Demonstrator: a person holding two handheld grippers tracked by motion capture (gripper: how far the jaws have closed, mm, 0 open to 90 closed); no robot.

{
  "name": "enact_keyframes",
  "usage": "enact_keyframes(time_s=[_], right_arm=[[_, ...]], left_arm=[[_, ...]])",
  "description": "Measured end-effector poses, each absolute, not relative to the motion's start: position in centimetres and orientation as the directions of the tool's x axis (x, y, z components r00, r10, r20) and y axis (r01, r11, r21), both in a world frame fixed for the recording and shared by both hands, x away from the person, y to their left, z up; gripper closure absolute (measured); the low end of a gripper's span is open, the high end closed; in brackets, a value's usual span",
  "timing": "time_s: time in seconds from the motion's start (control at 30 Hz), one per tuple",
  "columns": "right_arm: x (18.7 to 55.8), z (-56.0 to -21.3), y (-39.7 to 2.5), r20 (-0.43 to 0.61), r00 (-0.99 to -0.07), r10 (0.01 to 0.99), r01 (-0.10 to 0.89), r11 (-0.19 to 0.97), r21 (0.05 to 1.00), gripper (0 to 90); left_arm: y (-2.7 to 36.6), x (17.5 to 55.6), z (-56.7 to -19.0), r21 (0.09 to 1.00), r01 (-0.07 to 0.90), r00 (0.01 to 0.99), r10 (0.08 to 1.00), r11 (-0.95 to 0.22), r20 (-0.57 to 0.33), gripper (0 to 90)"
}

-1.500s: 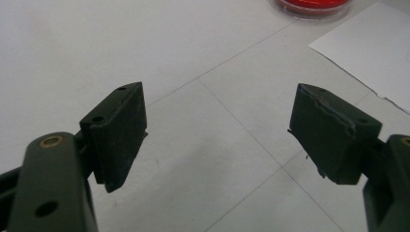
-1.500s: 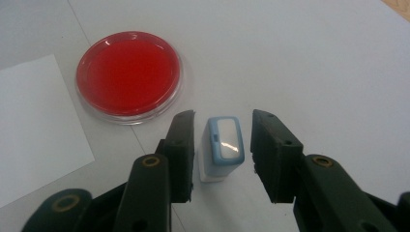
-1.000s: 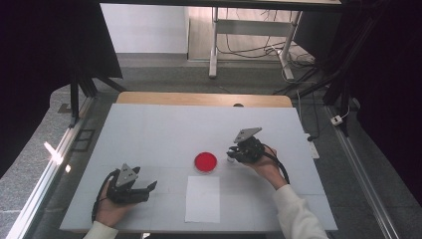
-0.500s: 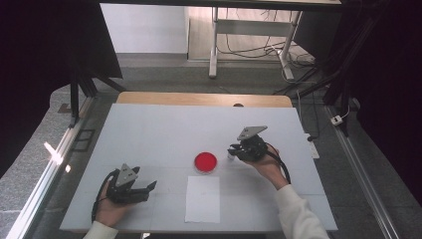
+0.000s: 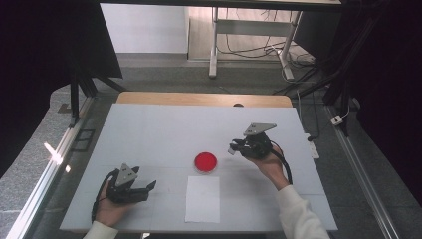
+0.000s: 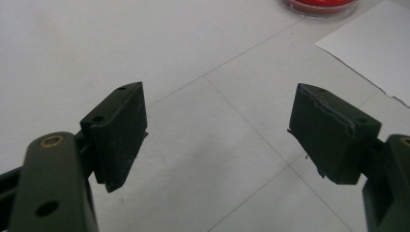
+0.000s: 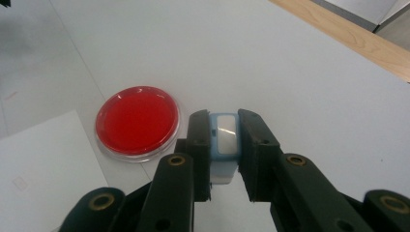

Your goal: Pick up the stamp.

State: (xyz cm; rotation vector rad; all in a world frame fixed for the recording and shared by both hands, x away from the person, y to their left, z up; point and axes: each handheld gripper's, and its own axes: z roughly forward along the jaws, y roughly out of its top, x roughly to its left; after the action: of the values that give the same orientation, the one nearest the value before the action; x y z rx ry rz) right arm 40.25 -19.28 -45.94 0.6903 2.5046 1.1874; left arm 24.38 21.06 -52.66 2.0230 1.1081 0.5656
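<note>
Spreading across the frame's middle, the white worktop (image 5: 164,129) carries a white paper sheet (image 5: 202,198) at lower centre, with a red round dish (image 5: 205,162) just above it. Right of the dish, the right tool (image 5: 234,148) is clenched on a small pale-blue block with a clear window (image 7: 224,137). The left tool (image 5: 149,186), lower left, gapes, released.

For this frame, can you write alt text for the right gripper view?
The right claw is shut on a small light-blue block above a white table. A round red dish sits just beyond it, beside a white paper sheet.
</note>
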Motion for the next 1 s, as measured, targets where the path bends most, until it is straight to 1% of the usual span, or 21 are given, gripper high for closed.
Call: enact_keyframes(time_s=[0.17,0.43,1.0], right_arm=[[40.1,-45.6,-19.3,-0.037,-0.85,0.526,0.291,0.527,0.798,75.4],[39.6,-44.9,-19.3,-0.055,-0.852,0.521,0.262,0.515,0.816,75.4],[38.3,-44.0,-18.6,-0.034,-0.865,0.501,0.249,0.486,0.838,75.5]], left_arm=[[21.1,24.4,-52.7,0.782,0.518,0.527,0.849,-0.346,0.027,21.4],[21.1,24.4,-52.7,0.782,0.517,0.528,0.849,-0.348,0.029,21.5],[21.1,24.3,-52.7,0.783,0.516,0.522,0.852,-0.347,0.033,21.5]])
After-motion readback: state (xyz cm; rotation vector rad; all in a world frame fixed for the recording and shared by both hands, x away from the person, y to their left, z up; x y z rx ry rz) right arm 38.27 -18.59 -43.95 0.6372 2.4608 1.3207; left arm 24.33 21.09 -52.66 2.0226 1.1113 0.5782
